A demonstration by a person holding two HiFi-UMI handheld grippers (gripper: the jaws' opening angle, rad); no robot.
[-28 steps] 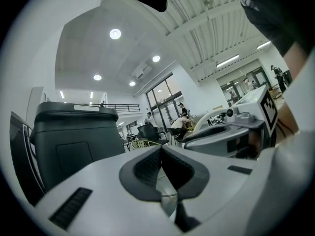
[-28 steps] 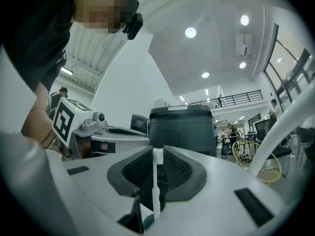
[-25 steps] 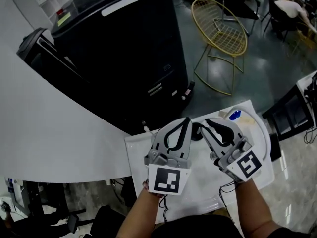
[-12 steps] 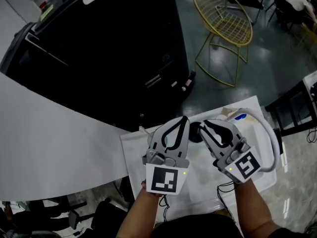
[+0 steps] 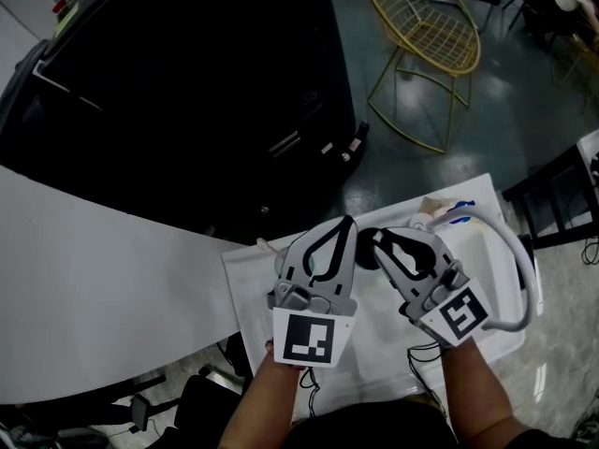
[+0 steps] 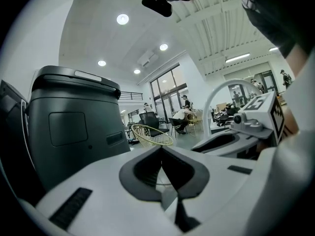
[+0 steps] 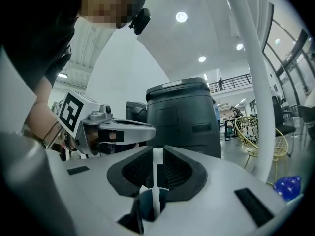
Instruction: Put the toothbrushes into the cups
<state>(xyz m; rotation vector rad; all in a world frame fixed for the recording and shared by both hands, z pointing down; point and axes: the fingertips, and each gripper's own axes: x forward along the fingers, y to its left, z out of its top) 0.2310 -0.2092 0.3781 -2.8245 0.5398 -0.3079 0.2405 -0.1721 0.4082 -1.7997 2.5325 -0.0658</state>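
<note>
Both grippers are held side by side above a white table (image 5: 388, 330), tips pointing away from me. My right gripper (image 5: 373, 238) (image 7: 157, 156) is shut on a white toothbrush (image 7: 157, 173) that stands upright between its dark pads. My left gripper (image 5: 348, 224) (image 6: 161, 154) has its jaws together, and I make out nothing between them. A dark round thing (image 5: 369, 253) shows between the two gripper tips; I cannot tell what it is. No cup is clearly in view. In each gripper view the other gripper shows alongside.
A white curved tube (image 5: 510, 251) arches over the table's right side, with a blue thing (image 5: 465, 206) at its far end. A large black machine (image 5: 187, 92) stands beyond the table. A yellow wire chair (image 5: 426, 36) is on the floor at the back right.
The head view has shifted a little, so the table sits slightly lower and further left. Both grippers keep the same pose, and the right one still holds the toothbrush.
</note>
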